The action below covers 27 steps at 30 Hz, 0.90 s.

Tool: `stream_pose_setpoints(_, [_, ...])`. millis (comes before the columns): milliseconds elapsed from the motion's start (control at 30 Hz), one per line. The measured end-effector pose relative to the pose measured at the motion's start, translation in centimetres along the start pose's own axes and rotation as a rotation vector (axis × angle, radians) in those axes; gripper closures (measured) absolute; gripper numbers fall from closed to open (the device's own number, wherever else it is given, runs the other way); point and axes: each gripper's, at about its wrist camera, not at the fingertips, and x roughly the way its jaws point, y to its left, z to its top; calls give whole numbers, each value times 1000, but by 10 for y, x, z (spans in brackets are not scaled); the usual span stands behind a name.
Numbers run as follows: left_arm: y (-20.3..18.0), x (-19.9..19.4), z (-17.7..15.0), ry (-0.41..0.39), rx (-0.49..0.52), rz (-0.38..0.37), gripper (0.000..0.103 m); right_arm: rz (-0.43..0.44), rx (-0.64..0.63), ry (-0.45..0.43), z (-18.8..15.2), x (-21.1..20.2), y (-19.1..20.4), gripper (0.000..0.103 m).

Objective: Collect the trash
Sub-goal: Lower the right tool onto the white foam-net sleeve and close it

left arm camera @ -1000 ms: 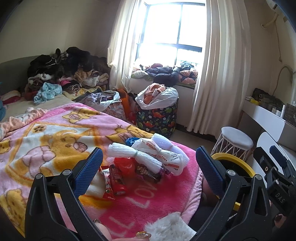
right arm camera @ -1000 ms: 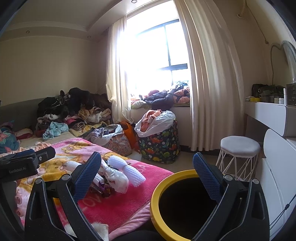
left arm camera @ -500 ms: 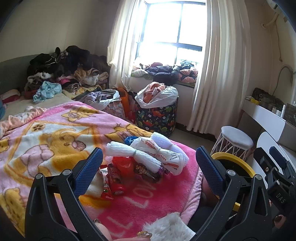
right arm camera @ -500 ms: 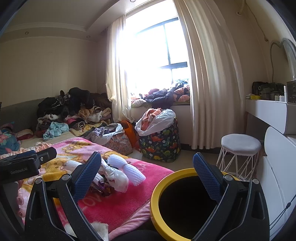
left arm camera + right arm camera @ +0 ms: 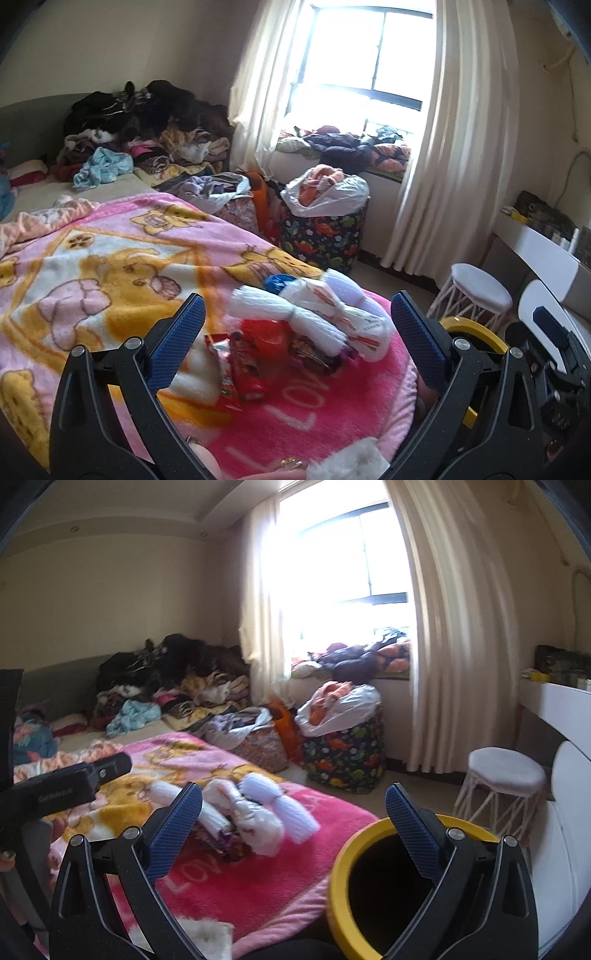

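A pile of trash lies on the pink blanket (image 5: 110,266) near the bed's corner: white foam netting (image 5: 295,314), a white printed bag (image 5: 354,325), red snack wrappers (image 5: 255,365) and a blue scrap (image 5: 275,282). My left gripper (image 5: 295,332) is open and empty, just short of the pile. The pile also shows in the right wrist view (image 5: 255,816). My right gripper (image 5: 293,823) is open and empty, above the yellow-rimmed bin (image 5: 354,845) beside the bed.
A dinosaur-print hamper (image 5: 325,236) with a white bag of clothes stands under the window. A white stool (image 5: 480,291) and a white desk (image 5: 535,240) are at the right. Clothes are heaped (image 5: 140,129) at the bed's far end.
Both grippers have moved forward a little, toward the trash pile and the bin. Both stay open and empty.
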Motion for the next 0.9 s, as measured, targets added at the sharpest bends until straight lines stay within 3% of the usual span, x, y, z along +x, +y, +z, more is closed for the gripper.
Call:
stream_pose_setpoints(500, [52, 30, 23, 10, -87, 52, 11, 186, -45, 136, 29, 53, 23, 6])
stream_pose_setpoints(667, [60, 54, 29, 71, -106, 27, 11, 190, -23, 194, 29, 73, 10, 6])
stream_pose_setpoints(900, [52, 89, 31, 130, -79, -64, 11, 147, -12, 284, 24, 100, -13, 7])
